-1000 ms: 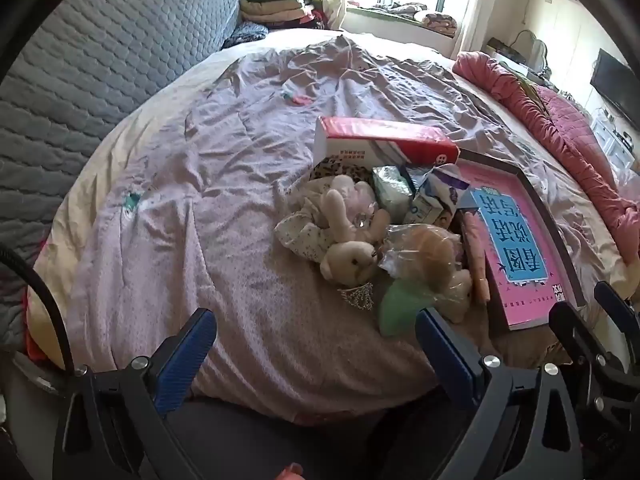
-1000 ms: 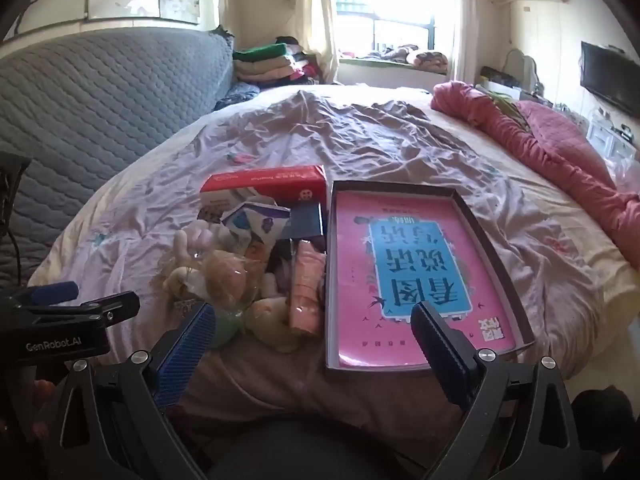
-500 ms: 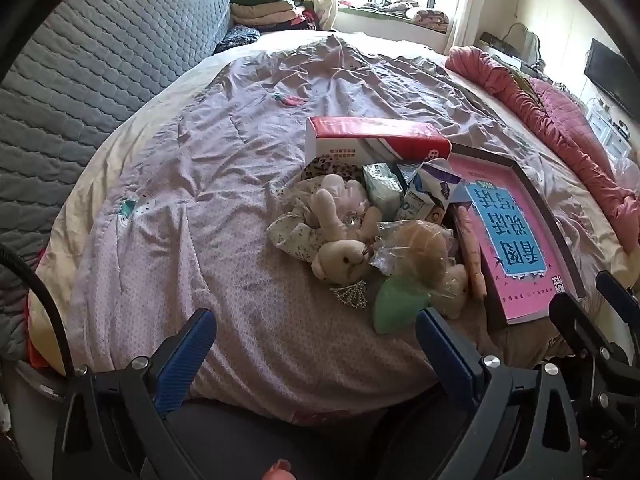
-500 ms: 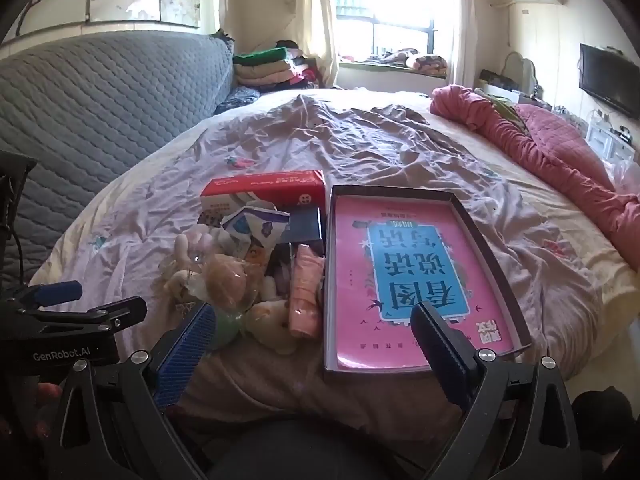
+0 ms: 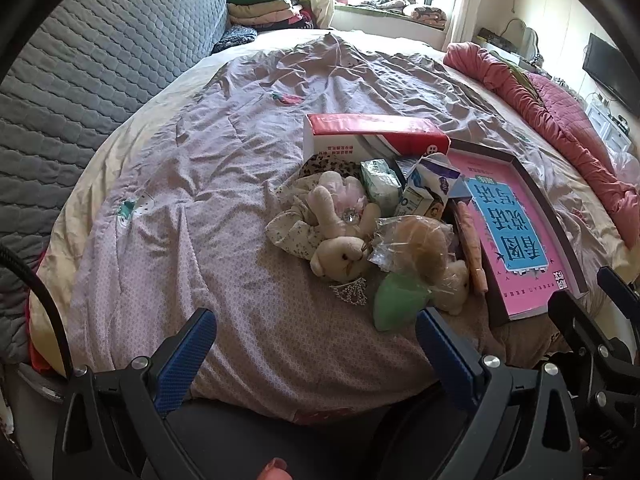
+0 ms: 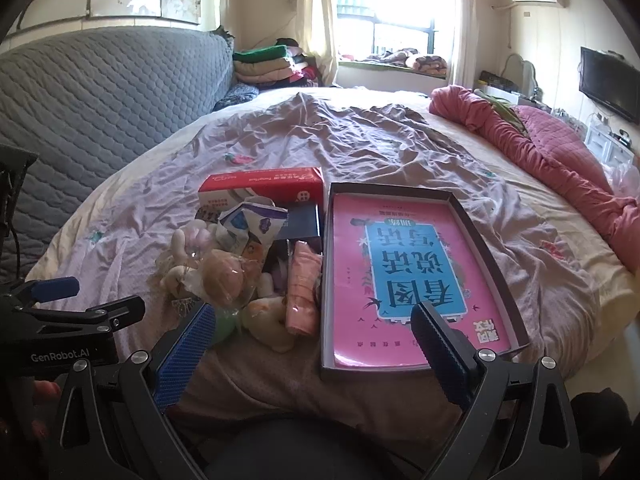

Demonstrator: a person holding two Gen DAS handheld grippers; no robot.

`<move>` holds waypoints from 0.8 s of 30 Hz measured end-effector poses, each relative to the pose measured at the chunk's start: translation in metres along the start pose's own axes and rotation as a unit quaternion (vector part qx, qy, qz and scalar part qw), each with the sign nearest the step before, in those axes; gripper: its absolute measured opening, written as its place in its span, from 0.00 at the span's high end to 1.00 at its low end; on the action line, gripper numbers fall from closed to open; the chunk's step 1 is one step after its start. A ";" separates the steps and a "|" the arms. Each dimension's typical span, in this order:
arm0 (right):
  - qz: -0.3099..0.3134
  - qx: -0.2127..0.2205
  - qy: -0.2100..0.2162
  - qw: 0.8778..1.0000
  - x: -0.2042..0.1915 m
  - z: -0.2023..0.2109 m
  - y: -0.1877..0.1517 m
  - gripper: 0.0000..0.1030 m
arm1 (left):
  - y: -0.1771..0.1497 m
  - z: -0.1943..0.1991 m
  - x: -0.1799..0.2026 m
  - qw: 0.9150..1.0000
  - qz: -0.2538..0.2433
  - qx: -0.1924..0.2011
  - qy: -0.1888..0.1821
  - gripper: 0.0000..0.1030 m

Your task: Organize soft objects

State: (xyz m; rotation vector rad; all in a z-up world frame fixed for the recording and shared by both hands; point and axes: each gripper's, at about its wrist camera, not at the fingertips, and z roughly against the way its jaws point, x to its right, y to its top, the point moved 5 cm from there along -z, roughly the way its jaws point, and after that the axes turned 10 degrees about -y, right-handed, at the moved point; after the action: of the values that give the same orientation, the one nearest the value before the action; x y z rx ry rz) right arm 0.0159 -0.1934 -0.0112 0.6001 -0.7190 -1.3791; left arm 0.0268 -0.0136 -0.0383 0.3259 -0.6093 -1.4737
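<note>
Both your grippers, the left gripper [image 5: 314,344] and right gripper [image 6: 312,336], are wide open and hold nothing. Just past them on the bed [image 5: 208,184] lies the bunny toy [image 5: 340,258]. It looks light and squishy, so pinch its fat middle. Behind it sits the red box [image 5: 372,132].

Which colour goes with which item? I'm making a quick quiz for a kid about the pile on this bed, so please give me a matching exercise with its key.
Things:
1. tissue box
2. book in the tray
3. plush bunny
4. gripper fingers

Colours:
A. blue
B. cream
C. red and white
D. pink with a blue title panel

Pairs: 1-C, 2-D, 3-B, 4-A
</note>
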 end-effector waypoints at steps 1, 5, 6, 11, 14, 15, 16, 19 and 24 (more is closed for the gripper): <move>0.002 -0.001 -0.001 1.000 0.001 0.000 0.000 0.05 | 0.000 0.000 0.000 1.000 0.000 0.000 0.000 0.03; 0.002 0.000 -0.002 1.000 0.000 0.000 0.001 0.05 | 0.000 0.000 0.000 1.000 0.000 0.000 -0.001 0.03; 0.003 0.001 -0.003 1.000 0.000 0.000 0.001 0.05 | 0.000 0.001 0.001 1.000 -0.001 0.001 0.000 0.03; 0.005 0.001 -0.004 1.000 -0.001 0.001 0.000 0.05 | 0.000 0.000 0.004 1.000 -0.003 0.001 -0.005 0.03; 0.002 0.004 -0.004 1.000 -0.001 0.001 0.001 0.05 | -0.001 0.000 0.004 1.000 -0.004 0.001 -0.004 0.03; 0.001 0.003 -0.004 1.000 -0.001 0.001 0.001 0.05 | -0.001 0.000 0.004 1.000 -0.003 0.002 -0.005 0.03; 0.000 0.003 -0.005 1.000 -0.001 0.001 0.001 0.05 | -0.001 0.000 0.004 1.000 -0.003 0.001 -0.004 0.03; -0.003 0.002 -0.003 1.000 0.000 0.000 0.000 0.05 | -0.001 0.001 0.005 1.000 -0.005 0.003 -0.003 0.03; -0.003 0.002 0.000 1.000 -0.001 -0.001 0.000 0.05 | 0.001 0.002 0.003 1.000 -0.002 0.003 -0.005 0.03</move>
State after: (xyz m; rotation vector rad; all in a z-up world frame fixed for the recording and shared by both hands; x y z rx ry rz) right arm 0.0166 -0.1922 -0.0125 0.6059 -0.7200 -1.3835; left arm 0.0260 -0.0164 -0.0356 0.3239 -0.6221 -1.4785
